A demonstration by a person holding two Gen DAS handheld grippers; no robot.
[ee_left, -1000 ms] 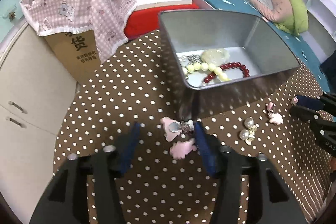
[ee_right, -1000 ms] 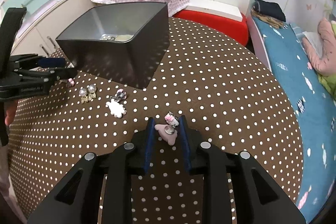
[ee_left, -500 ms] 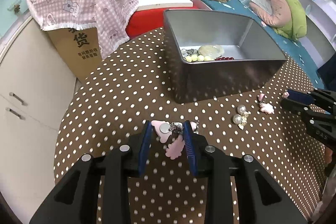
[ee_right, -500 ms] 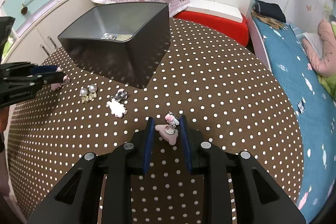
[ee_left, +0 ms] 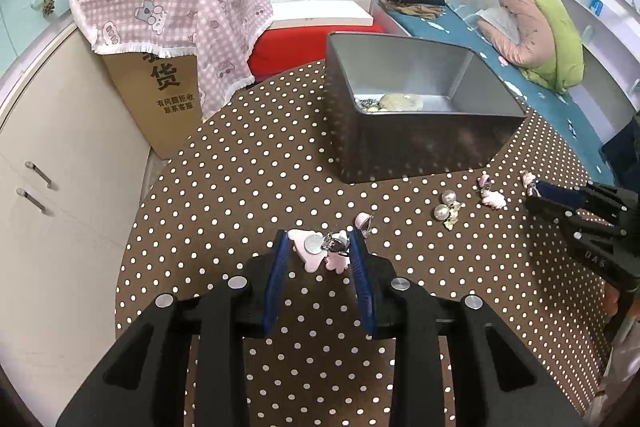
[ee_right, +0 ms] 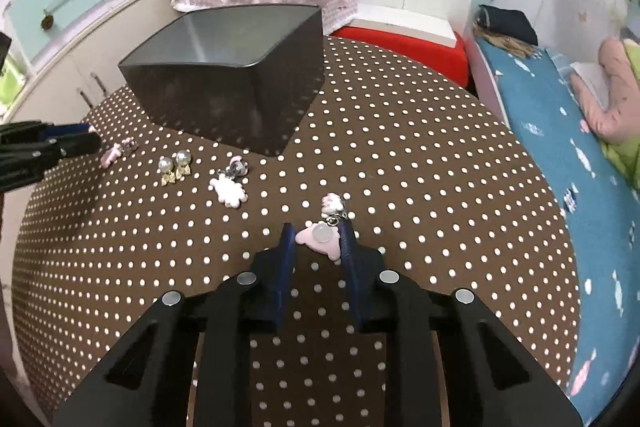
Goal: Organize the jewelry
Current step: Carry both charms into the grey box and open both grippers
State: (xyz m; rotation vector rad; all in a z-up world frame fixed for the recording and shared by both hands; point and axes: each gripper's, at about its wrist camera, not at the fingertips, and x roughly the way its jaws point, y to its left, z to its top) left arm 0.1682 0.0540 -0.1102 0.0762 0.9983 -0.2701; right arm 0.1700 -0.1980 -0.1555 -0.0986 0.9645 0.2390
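Note:
A dark metal tin (ee_left: 420, 143) holding beads and jewelry stands on the polka-dot table (ee_left: 248, 179); it also shows in the right wrist view (ee_right: 224, 95). My left gripper (ee_left: 320, 247) is closed around a pink charm clip (ee_left: 316, 253) lying on the table. My right gripper (ee_right: 316, 239) is closed around another pink charm clip (ee_right: 320, 239) on the table. Pearl earrings (ee_left: 446, 209) and a small pink clip (ee_left: 492, 197) lie between the two grippers; the pearl earrings (ee_right: 176, 167) and a white charm (ee_right: 228, 189) show in the right wrist view.
A cardboard box under a pink checked cloth (ee_left: 172, 27) stands behind the table at left. A red stool (ee_left: 296, 43) and a bed with pillows (ee_left: 532, 27) lie beyond. White cabinets (ee_left: 44, 155) are at left.
My left gripper pulled back from the tin and closed around the pink charm clip. My right gripper stayed around its pink clip.

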